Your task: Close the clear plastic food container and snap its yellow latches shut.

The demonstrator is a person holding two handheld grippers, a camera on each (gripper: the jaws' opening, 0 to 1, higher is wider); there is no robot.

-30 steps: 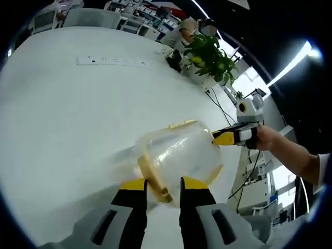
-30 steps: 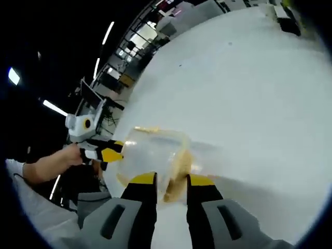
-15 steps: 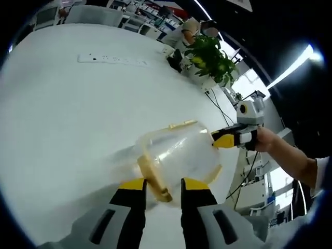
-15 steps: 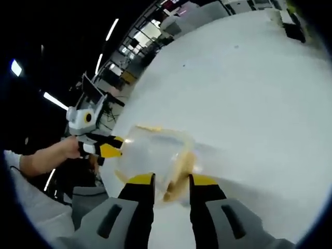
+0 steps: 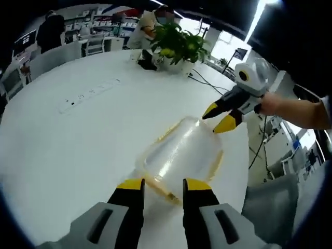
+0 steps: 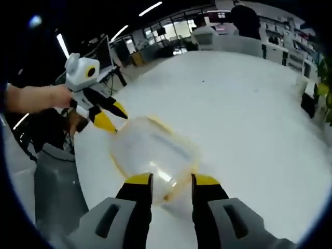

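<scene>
Clear container (image 5: 181, 158) now lies flat on the white table (image 5: 67, 145); both grippers, left (image 5: 162, 185) and right (image 6: 171, 180), have released it, jaws parted, the right at 2 o'clock.

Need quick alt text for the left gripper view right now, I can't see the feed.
A clear plastic food container with yellow latches lies on a white table, just beyond the left gripper. The right gripper, jaws apart, points at its far end.
</scene>
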